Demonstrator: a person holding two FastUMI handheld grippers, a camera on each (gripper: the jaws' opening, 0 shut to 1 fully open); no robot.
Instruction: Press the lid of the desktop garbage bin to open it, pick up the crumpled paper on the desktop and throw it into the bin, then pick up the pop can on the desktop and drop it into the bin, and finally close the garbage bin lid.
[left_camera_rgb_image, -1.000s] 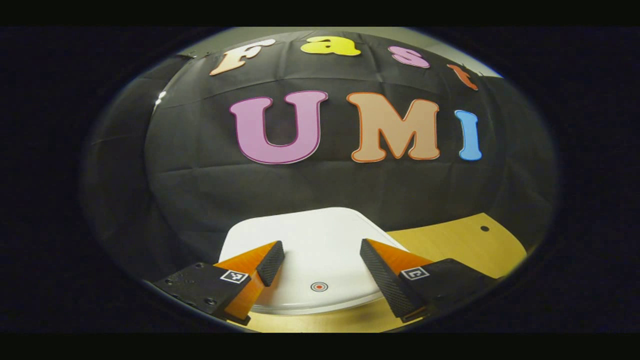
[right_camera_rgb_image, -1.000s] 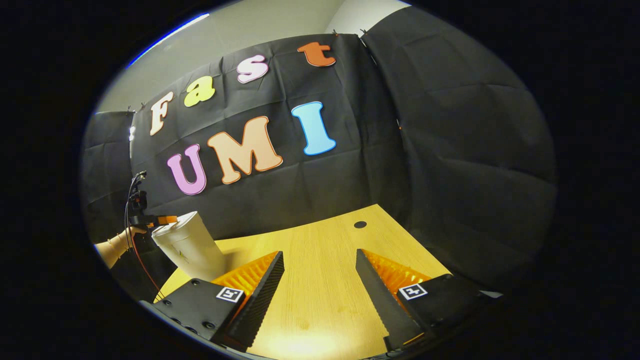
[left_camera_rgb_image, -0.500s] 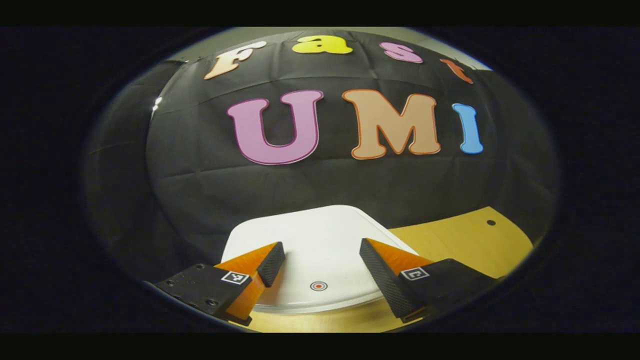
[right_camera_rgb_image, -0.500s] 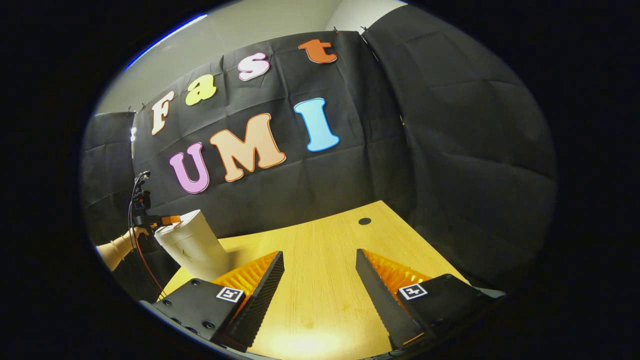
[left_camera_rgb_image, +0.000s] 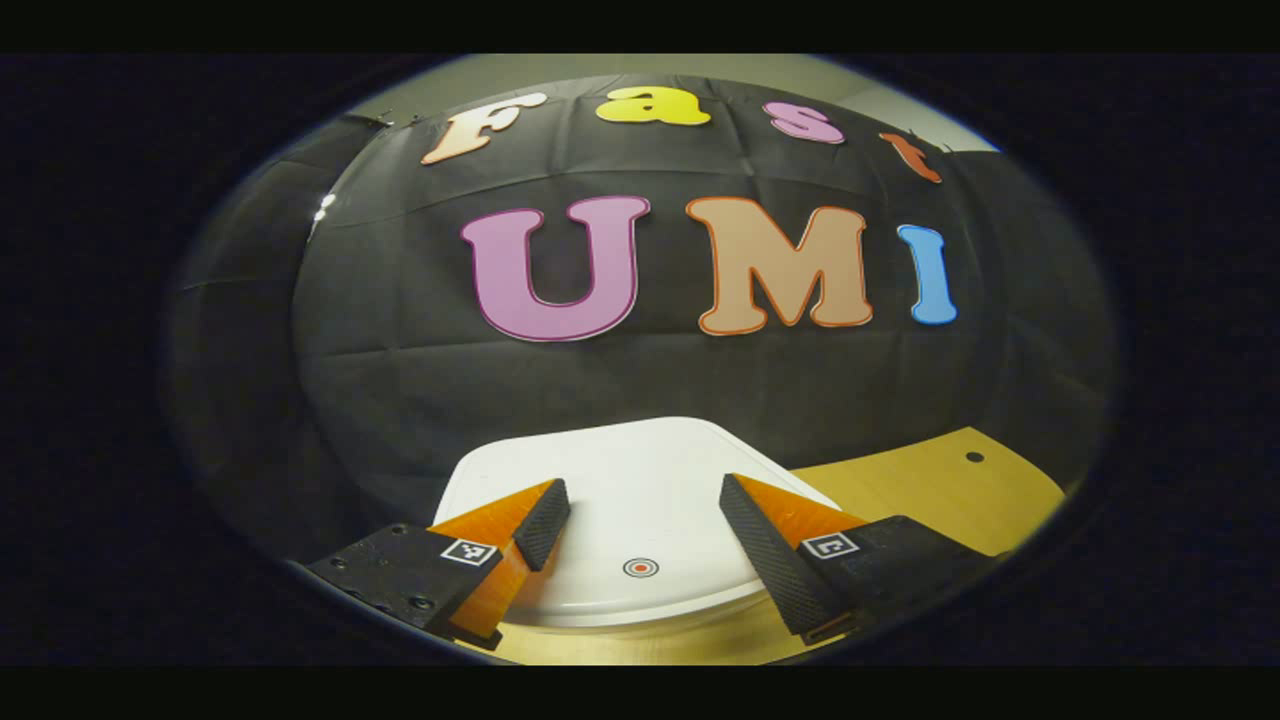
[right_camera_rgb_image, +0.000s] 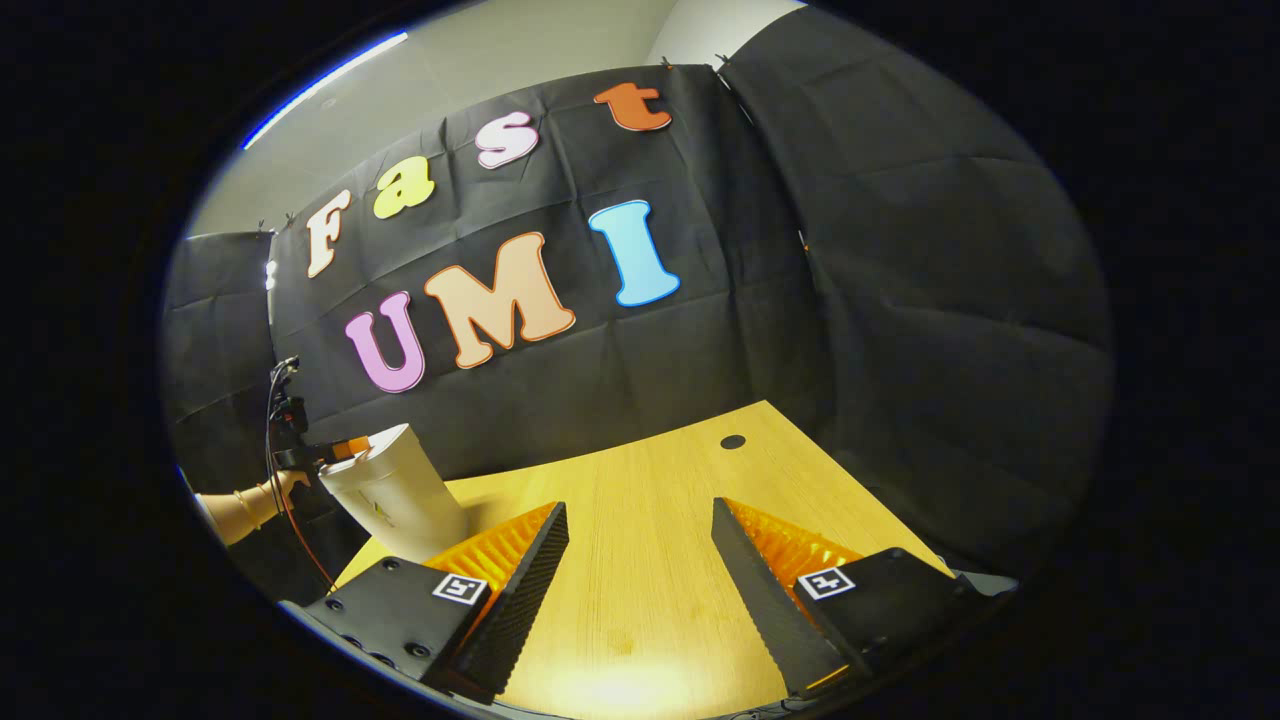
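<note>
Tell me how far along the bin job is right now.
Looks near the end or the very start: the bin lid lies flat and shut, and the wooden desktop shows no paper or can. In hand: the open left gripper hangs over the lid. The right gripper is open and empty. The frames cannot say which.

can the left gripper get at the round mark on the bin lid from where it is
Probably yes. The left gripper is open just above the closed bin lid, the round mark sits between its fingers, and nothing lies between them.
</note>
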